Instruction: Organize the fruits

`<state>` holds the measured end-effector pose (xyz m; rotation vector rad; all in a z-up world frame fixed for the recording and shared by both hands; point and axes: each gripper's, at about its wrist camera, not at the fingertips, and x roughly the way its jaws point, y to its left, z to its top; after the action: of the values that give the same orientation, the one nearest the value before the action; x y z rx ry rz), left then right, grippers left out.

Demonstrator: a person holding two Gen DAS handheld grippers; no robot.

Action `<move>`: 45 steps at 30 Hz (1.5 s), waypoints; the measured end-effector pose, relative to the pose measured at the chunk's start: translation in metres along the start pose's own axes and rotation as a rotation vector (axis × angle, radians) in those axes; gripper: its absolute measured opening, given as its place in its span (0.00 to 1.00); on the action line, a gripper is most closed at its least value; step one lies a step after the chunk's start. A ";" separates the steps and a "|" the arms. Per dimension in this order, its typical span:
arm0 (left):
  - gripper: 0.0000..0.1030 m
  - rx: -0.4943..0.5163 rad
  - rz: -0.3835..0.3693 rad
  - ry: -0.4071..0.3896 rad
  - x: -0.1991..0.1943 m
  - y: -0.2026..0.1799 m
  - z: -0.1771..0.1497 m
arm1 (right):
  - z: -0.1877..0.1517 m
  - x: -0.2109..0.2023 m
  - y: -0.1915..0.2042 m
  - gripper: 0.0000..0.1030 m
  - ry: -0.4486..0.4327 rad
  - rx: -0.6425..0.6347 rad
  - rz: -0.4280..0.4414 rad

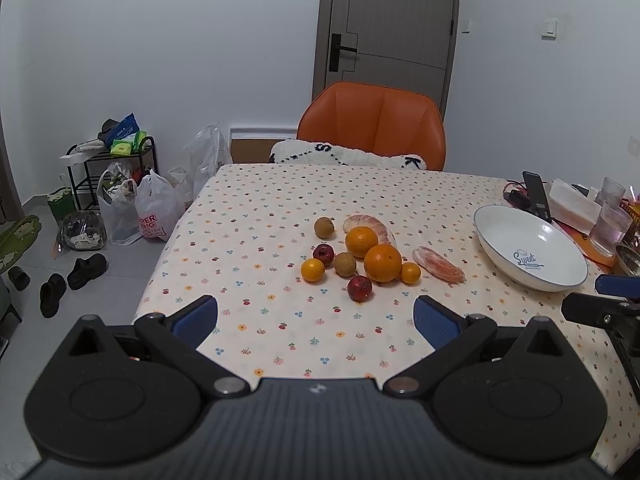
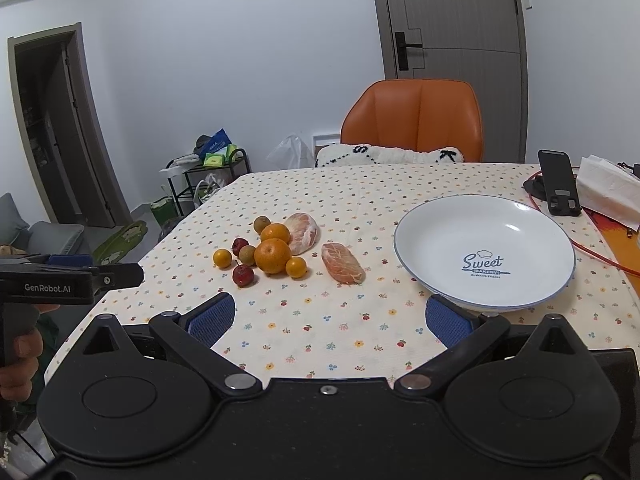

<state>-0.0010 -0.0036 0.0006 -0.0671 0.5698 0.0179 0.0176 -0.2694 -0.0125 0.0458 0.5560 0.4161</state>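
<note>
Ahead of both sets of jaws, on the flowered cloth of the bench [image 2: 320, 332], lies the loose heap of fruit: two oranges [image 2: 273, 255], small yellow-orange citrus [image 2: 296, 267], dark red fruits [image 2: 243, 275], brownish round ones [image 2: 261, 224], and two peeled pomelo pieces, one touching the heap [image 2: 303, 233], the other [image 2: 343, 268] apart, between the heap and the plate. From the right gripper [image 2: 330, 320] the heap sits forward and left; from the left gripper [image 1: 316, 320] it sits almost dead ahead, the nearest red fruit [image 1: 359, 288] just beyond the fingertips.

Both grippers hover with jaws spread wide and nothing between them. I judge that sorting has not begun: this is the approach before a first pick. A sensible next move is to lower one pair of jaws around a single outlying fruit and close gently, since round fruit may roll.

Forward and right of the right gripper stands the white plate [image 2: 420, 216], printed "Sweet", holding nothing. Beyond it are a phone [image 2: 558, 184] and tissues [image 2: 608, 184].
</note>
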 end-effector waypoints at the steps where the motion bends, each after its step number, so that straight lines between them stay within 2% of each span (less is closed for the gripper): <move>1: 1.00 -0.001 0.001 -0.001 0.000 0.000 0.000 | 0.000 0.000 0.000 1.00 0.000 0.000 0.000; 33: 1.00 0.000 0.002 -0.012 -0.003 0.001 0.001 | 0.000 0.001 -0.003 1.00 0.001 0.008 0.001; 45: 1.00 0.011 0.015 -0.004 0.004 0.002 0.006 | 0.002 0.015 -0.002 1.00 0.005 0.002 0.009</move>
<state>0.0057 -0.0017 0.0033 -0.0519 0.5667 0.0290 0.0307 -0.2649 -0.0183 0.0488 0.5608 0.4245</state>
